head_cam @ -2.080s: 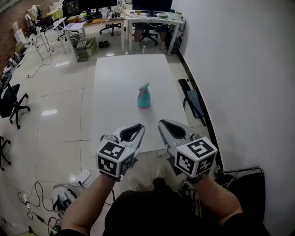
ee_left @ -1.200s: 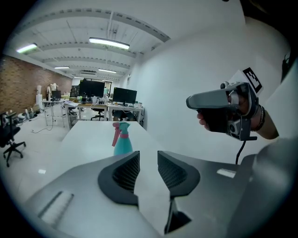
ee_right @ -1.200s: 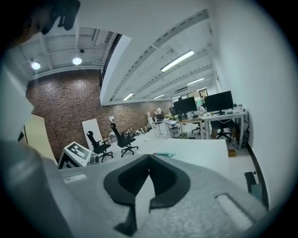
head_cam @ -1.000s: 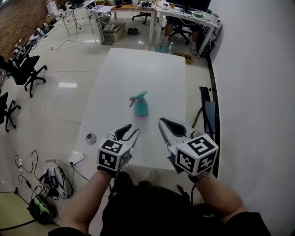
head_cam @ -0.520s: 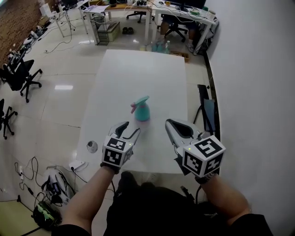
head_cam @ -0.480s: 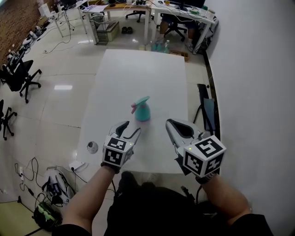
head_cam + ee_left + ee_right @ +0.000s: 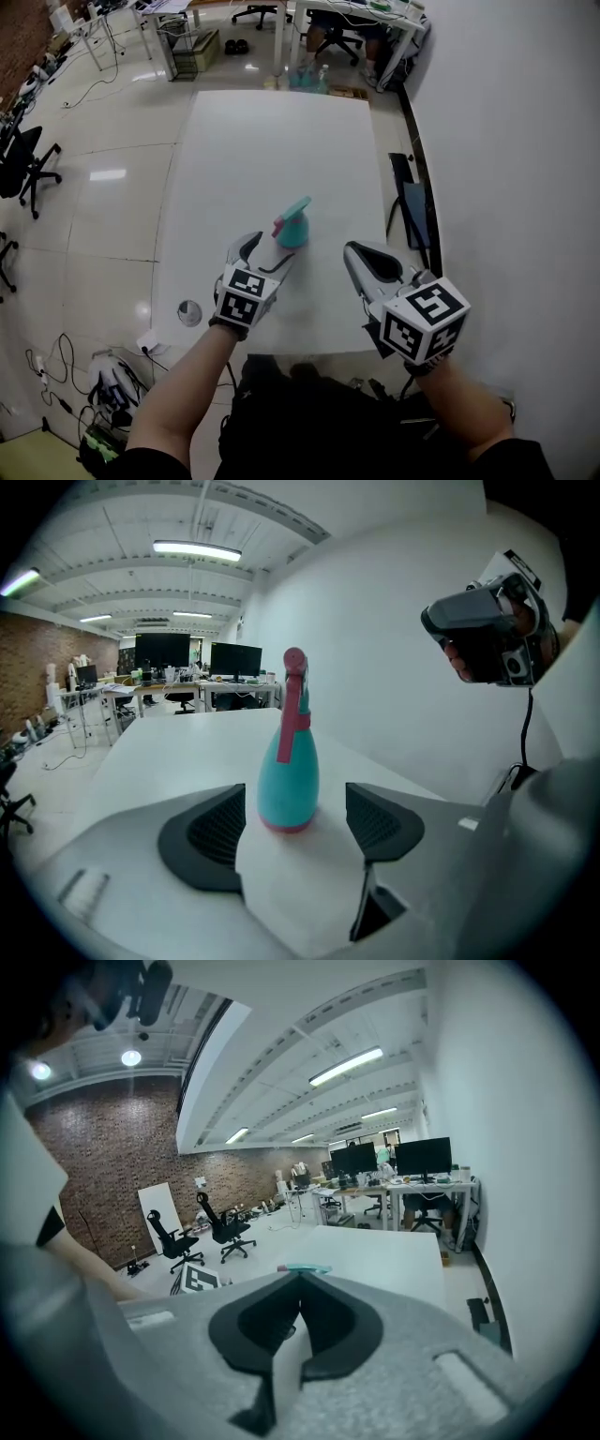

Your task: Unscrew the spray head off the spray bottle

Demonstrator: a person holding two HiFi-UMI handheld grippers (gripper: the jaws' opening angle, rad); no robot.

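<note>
A teal spray bottle (image 7: 294,228) with a pink trigger head stands upright on the white table (image 7: 262,150). My left gripper (image 7: 267,251) is open just in front of it; its jaws have just been opening. In the left gripper view the bottle (image 7: 288,780) stands at the mouth of the jaws, with the dark pads (image 7: 216,832) on either side and clear of it. My right gripper (image 7: 356,251) is shut and empty, to the right of the bottle and nearer to me. In the right gripper view only the bottle's teal top (image 7: 302,1267) peeks over the shut jaws.
A white wall runs along the table's right side, with a dark folded frame (image 7: 410,202) leaning in the gap. Desks and office chairs (image 7: 253,14) stand beyond the far end. A small round object (image 7: 188,312) and cables (image 7: 103,389) lie on the floor at the left.
My left gripper has moved forward and down to the bottle and its jaws stand wider. The right gripper has shifted only slightly and stays shut.
</note>
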